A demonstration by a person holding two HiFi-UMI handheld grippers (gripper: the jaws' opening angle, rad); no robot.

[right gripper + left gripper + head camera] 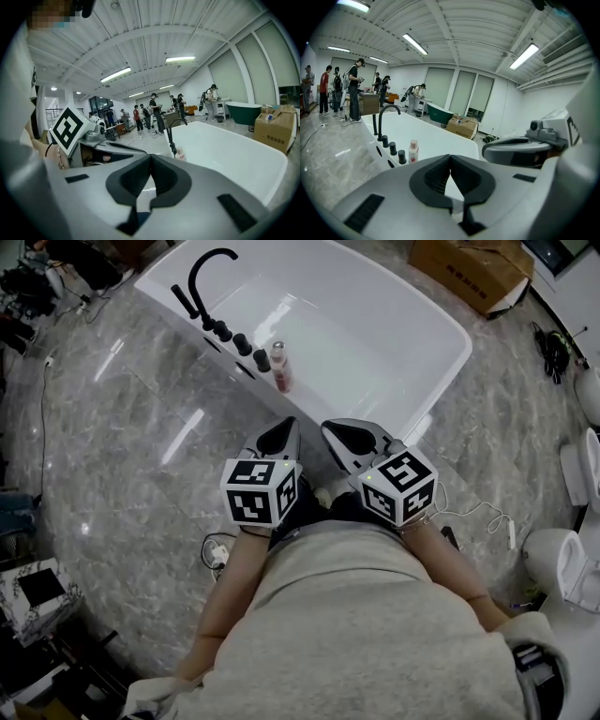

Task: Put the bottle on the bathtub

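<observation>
A small pink bottle (279,367) with a pale cap stands upright on the near rim of the white bathtub (412,324), beside the black knobs (242,343) and the curved black faucet (202,273). The bottle (413,151) also shows in the left gripper view, and the bottle (180,153) peeks over the jaws in the right gripper view. My left gripper (289,423) and right gripper (328,427) hang side by side over the floor, short of the tub. Both are shut and hold nothing. Neither touches the bottle.
A cardboard box (473,268) lies on the floor beyond the tub. White toilets (562,563) stand at the right. Cables (217,554) trail on the marble floor near my feet. Several people (354,89) stand far off by tables.
</observation>
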